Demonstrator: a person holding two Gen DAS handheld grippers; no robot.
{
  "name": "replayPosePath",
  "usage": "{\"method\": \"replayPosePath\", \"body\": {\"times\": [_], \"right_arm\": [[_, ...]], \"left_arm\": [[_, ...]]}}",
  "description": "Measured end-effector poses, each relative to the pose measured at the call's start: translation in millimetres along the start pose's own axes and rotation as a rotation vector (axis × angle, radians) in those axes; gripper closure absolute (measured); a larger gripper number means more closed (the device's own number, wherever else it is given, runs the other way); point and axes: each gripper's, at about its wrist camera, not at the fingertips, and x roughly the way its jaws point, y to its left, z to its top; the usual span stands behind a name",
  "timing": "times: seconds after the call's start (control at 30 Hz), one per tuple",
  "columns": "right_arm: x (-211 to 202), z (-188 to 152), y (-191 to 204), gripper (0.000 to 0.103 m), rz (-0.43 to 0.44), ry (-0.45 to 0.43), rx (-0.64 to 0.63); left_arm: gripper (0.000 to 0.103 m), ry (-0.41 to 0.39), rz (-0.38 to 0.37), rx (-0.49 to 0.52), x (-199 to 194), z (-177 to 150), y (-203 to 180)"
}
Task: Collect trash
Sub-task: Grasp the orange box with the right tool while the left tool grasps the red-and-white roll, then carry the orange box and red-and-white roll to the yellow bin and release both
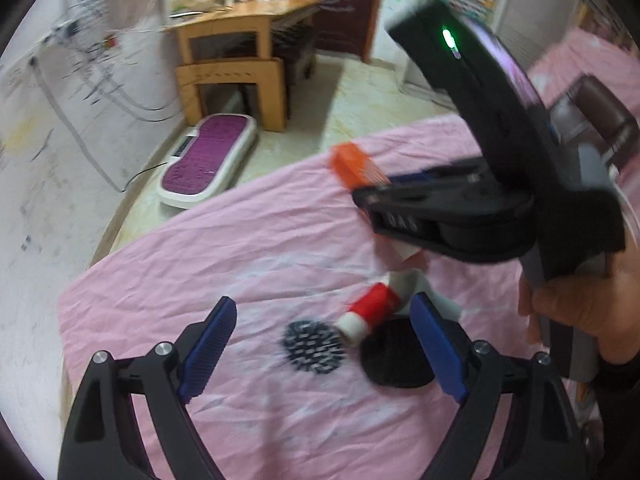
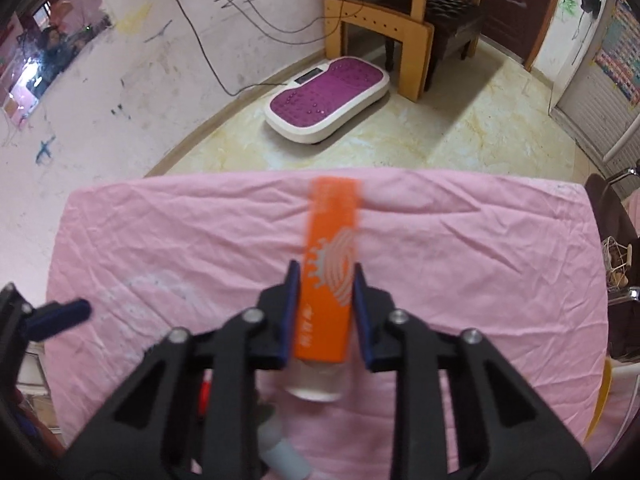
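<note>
My right gripper point(image 2: 324, 308) is pinching the orange box point(image 2: 330, 268); my left gripper point(image 1: 324, 344) is spreading wide above the pink sheet point(image 1: 240, 248).

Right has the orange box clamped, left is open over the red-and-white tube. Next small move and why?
Probably lower the left gripper onto the red-and-white tube and close. Its jaws stand wide open with the tube lying loose on the pink sheet between them, while the right gripper is already shut on the orange box, so it cannot take more.
</note>
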Motion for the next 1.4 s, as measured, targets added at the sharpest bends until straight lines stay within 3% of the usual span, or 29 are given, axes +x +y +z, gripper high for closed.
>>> {"method": "replayPosePath", "body": {"times": [0.23, 0.3, 0.4, 0.63, 0.77, 0.93, 1.07, 1.17, 1.4], "right_arm": [[-14.7, -0.8, -36.0, 0.081, 0.074, -0.024, 0.059], [-18.3, 0.7, -42.8, 0.081, 0.096, -0.03, 0.072], [-23.7, 2.0, -47.8, 0.081, 0.111, -0.041, 0.076], [-29.9, 0.2, -55.9, 0.081, 0.127, -0.051, 0.079], [-31.5, -1.9, -60.5, 0.081, 0.143, -0.059, 0.088], [-32.3, -3.8, -65.5, 0.081, 0.158, -0.063, 0.094], [-32.2, -8.6, -71.6, 0.081, 0.171, -0.061, 0.103], [-32.5, -10.4, -75.4, 0.081, 0.184, -0.065, 0.113], [-42.5, -18.4, -83.3, 0.081, 0.216, -0.086, 0.126]], "left_arm": [[0.022, 0.083, 0.009, 0.119, 15.7, 10.6, -16.6], [0.036, 0.111, -0.023, 0.155, 20.7, 17.6, -18.1], [0.045, 0.144, -0.036, 0.228, 25.0, 22.2, -27.3], [0.051, 0.184, -0.037, 0.338, 33.0, 26.7, -35.9], [0.051, 0.213, -0.023, 0.344, 44.6, 27.7, -31.4], [0.06, 0.212, -0.053, 0.337, 50.8, 26.8, -33.6], [0.079, 0.183, -0.053, 0.334, 49.8, 25.0, -34.9], [0.086, 0.169, -0.051, 0.285, 49.0, 23.2, -30.2], [0.086, 0.138, -0.064, 0.179, 49.2, 19.1, -16.2]]}}
